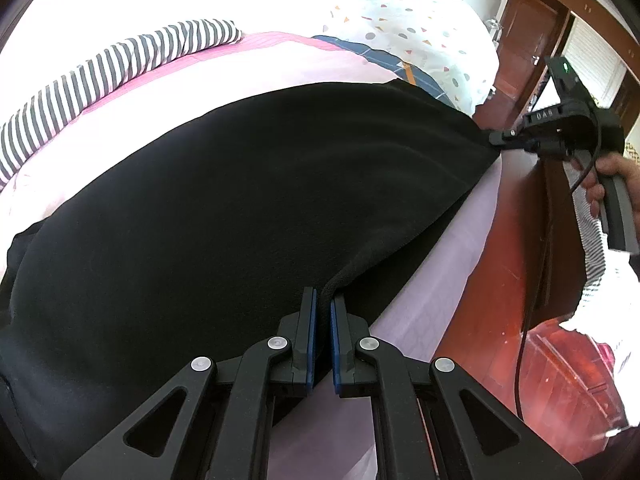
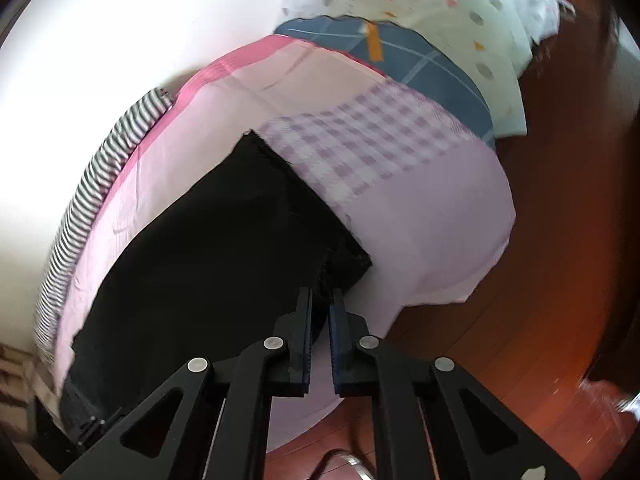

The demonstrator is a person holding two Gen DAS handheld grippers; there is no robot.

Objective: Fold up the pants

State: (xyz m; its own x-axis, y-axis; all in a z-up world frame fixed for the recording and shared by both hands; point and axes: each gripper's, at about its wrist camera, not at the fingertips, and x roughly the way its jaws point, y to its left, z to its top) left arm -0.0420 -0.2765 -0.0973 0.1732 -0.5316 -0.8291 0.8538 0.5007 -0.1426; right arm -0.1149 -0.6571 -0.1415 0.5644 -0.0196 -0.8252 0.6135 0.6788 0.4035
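Left wrist view shows the black pants [image 1: 248,208] spread across the pink bed sheet [image 1: 280,68], filling the frame from 9 o'clock to 3 o'clock. The left gripper [image 1: 323,320] has its fingers clamped on a ribbed edge of the fabric, probably the waistband, near 6 o'clock. At 3 o'clock the right gripper [image 1: 500,138] pinches the far corner of the same edge, pulling it taut.

In the right wrist view the right gripper [image 2: 320,312] has its fingers drawn together on the corner of the pants [image 2: 208,248], the cloth lying toward 10 o'clock over the bed sheet [image 2: 432,216].

This looks like an early step: both ends of 1 edge are held, ready to be carried over for a fold. The next move likely calls for lifting both ends evenly and laying them toward the far side, at 12 o'clock.

A striped garment [image 1: 100,80] lies near 11 o'clock, apart from the pants. Open sheet lies beyond them, but the bed's edge and the wooden floor [image 2: 560,280] are close at 4 o'clock.
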